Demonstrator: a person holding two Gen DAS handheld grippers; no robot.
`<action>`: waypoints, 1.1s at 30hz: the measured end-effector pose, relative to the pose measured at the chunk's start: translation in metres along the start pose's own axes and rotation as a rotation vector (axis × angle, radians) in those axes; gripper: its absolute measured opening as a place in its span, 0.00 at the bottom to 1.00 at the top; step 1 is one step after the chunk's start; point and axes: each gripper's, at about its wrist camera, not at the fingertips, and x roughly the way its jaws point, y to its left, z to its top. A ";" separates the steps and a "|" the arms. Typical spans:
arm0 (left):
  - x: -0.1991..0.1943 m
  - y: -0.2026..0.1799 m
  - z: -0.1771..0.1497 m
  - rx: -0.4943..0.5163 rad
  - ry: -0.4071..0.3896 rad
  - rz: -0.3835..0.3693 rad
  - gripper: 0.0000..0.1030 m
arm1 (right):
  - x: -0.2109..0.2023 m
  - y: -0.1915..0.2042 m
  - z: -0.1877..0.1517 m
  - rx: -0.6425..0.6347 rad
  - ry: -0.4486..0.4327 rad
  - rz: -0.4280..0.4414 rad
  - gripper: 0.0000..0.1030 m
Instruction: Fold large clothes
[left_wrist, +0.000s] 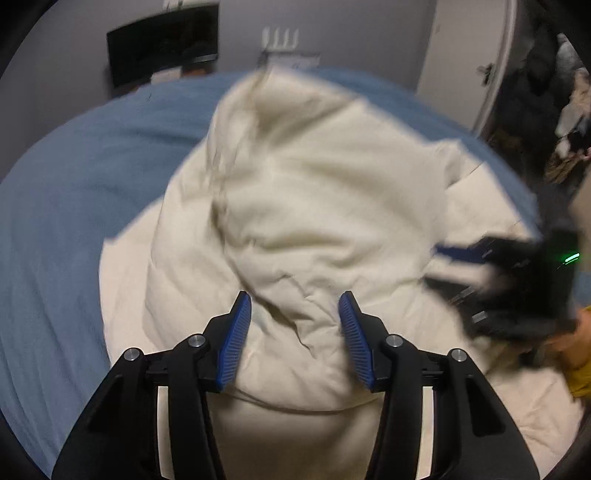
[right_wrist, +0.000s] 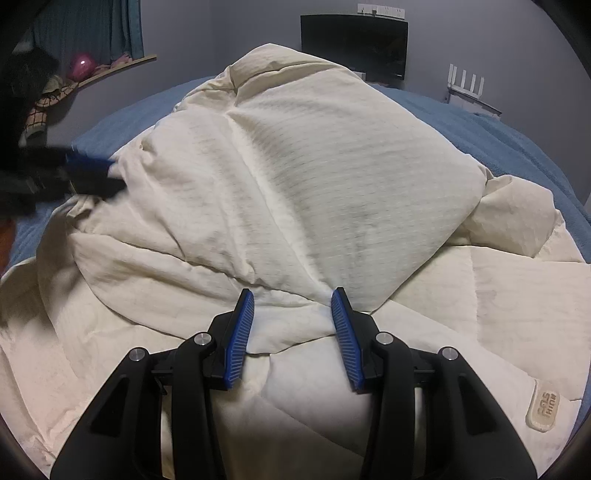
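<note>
A large cream quilted garment (left_wrist: 295, 206) lies bunched on a blue bed and also fills the right wrist view (right_wrist: 317, 177). A cream label patch (right_wrist: 543, 408) shows at its lower right. My left gripper (left_wrist: 294, 306) is open just above a puffed fold, with cloth between the blue pads but not clamped. It appears blurred at the left of the right wrist view (right_wrist: 92, 173). My right gripper (right_wrist: 293, 301) is open over a fold, and shows blurred at the right of the left wrist view (left_wrist: 461, 269).
The blue bedcover (left_wrist: 74, 192) surrounds the garment. A dark screen (right_wrist: 354, 44) hangs on the far wall. A shelf (right_wrist: 110, 72) with a pink ball (right_wrist: 82, 65) stands at the left. A door (left_wrist: 469, 55) and hanging clothes (left_wrist: 569, 96) are at the right.
</note>
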 end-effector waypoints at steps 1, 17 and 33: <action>0.008 0.006 -0.005 -0.030 0.009 -0.010 0.47 | 0.000 0.001 0.000 -0.003 -0.002 -0.005 0.40; -0.041 -0.016 -0.016 -0.085 -0.111 0.020 0.73 | -0.085 0.010 -0.005 0.121 -0.051 -0.059 0.64; -0.188 -0.100 -0.034 -0.001 -0.225 0.162 0.89 | -0.319 0.003 -0.048 0.191 -0.265 -0.184 0.90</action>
